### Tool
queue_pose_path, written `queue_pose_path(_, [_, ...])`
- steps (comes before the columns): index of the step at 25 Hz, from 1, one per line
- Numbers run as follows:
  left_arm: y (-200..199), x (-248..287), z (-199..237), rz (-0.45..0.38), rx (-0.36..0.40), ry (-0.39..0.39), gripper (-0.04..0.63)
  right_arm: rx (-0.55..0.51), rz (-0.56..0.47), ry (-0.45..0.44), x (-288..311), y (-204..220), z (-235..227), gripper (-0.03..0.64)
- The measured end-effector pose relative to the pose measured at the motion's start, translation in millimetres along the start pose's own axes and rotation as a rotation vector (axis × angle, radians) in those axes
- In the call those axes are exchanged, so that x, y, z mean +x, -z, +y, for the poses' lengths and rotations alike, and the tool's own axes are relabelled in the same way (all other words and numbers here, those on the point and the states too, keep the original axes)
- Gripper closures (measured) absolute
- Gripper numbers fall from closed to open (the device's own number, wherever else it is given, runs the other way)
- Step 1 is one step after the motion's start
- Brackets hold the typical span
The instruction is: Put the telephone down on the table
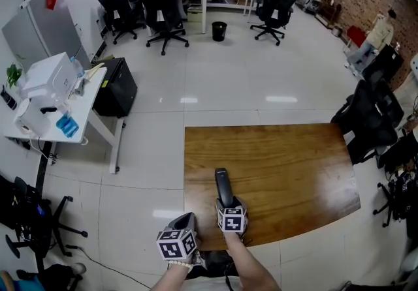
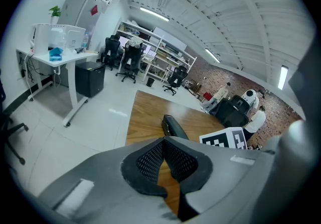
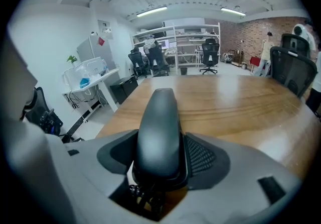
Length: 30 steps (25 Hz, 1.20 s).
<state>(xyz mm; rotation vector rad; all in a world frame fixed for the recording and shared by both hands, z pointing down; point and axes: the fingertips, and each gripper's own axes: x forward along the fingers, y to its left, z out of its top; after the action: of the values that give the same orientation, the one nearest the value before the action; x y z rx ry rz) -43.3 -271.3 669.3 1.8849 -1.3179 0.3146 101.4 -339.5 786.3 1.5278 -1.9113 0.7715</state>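
Note:
A black telephone handset [image 1: 223, 186] pokes forward from my right gripper [image 1: 226, 203], which is shut on it over the near edge of the brown wooden table [image 1: 294, 166]. In the right gripper view the telephone [image 3: 159, 127] fills the space between the mesh pads [image 3: 200, 156], and its far end hangs above the table [image 3: 241, 102]. I cannot tell whether it touches the wood. My left gripper [image 1: 187, 220] hovers at the table's near left corner. Its pads meet at the tips with nothing between them [image 2: 163, 142]. From the left gripper view the telephone [image 2: 173, 126] lies ahead to the right.
A white desk [image 1: 91, 97] with a printer stands at the left, a black cabinet [image 1: 117, 86] beside it. Black office chairs [image 1: 372, 113] crowd the table's right side. More chairs [image 1: 163, 9] and a bin [image 1: 219, 30] stand at the far shelves.

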Motion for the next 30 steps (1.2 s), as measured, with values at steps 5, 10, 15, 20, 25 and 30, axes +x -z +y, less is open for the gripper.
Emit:
queue_pose_path(5, [3,-1,-1,0.003,-0.009,0.001,0.611,-0.005,0.037,0.008,4,9,0,0.313])
queue_pose_path(10, [2,-2,4,0.0,-0.018,-0.003,0.611,-0.025,0.075,0.041,4,6,1,0.311])
queue_pose_path(15, [2,0,1,0.001,-0.017,0.002,0.611,-0.039,0.121,0.076,3,6,2,0.308])
queue_pose_path(20, [1,-2,2,-0.006,-0.02,0.004,0.611,-0.05,0.135,0.084,4,11,3,0.27])
queue_pose_path(25, [-3,1,7,-0.013,-0.027,-0.004,0.611,-0.042,0.09,0.055,-3,0,-2,0.227])
queue_pose_path(30, [-13,1,6,-0.04,-0.028,0.007,0.611,-0.02,-0.005,0.017,-45,-23,-16,0.227])
